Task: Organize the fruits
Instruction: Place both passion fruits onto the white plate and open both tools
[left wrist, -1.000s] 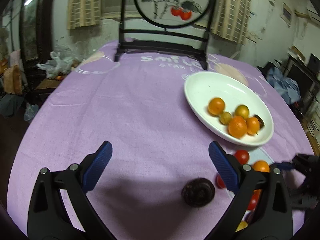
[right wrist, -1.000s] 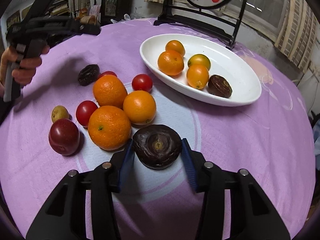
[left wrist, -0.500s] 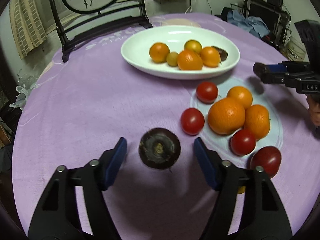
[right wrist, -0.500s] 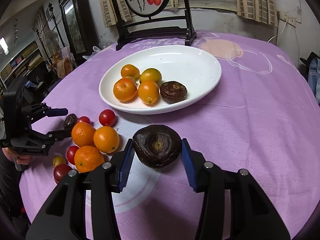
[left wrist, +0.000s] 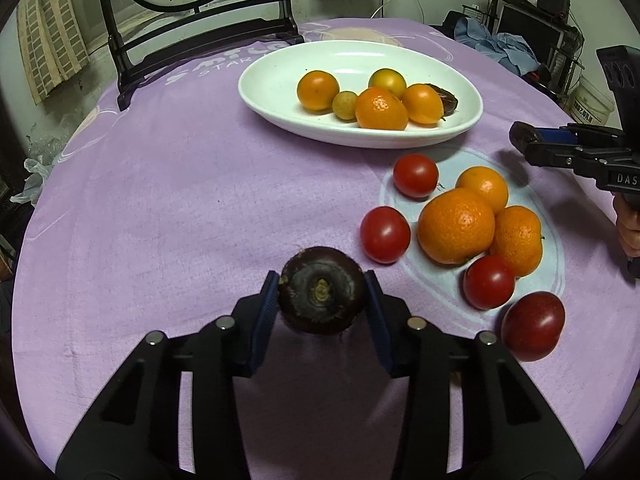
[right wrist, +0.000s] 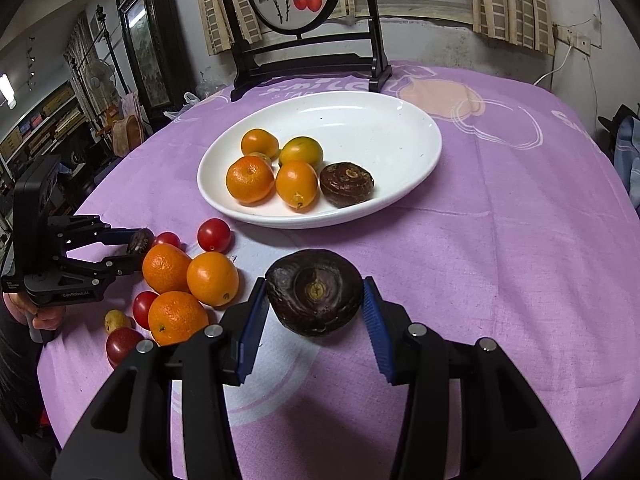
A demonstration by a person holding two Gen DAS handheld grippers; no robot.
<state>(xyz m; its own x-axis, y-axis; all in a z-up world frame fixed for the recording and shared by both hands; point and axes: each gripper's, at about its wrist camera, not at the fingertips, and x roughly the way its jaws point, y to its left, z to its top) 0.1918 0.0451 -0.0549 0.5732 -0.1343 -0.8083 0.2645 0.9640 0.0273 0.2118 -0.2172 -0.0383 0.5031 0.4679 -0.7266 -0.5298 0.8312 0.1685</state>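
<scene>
"Left wrist view: which step are you on?"

"Picking up. My left tongs [left wrist: 320, 294] have just been closing and now clamp a dark fruit [left wrist: 320, 288] low over the counter [left wrist: 160, 200], just beside the loose pile. I can't tell whether it has left the cloth. My right tongs [right wrist: 316, 298] are clamped on a second dark fruit [right wrist: 314, 292], held above the counter in front of the dish [right wrist: 400, 120]."

"And next?"

"I reckon both go into the dish. The right one is nearer, so it goes first: carry it over the rim, lower it into the bare half, then let go. The fruit already in there is crowded to one side, and I'd keep clear of it."

"Count for me."

"In the dish, six: four orange ones — one of them greenish — a small yellow one and a dark one [right wrist: 346, 184]. Loose on the counter, three oranges [left wrist: 456, 224], three tomatoes [left wrist: 385, 234], one plum [left wrist: 532, 326] and one small yellow fruit [right wrist: 117, 320]. With the two I hold, that's three dark fruits in all."
</scene>
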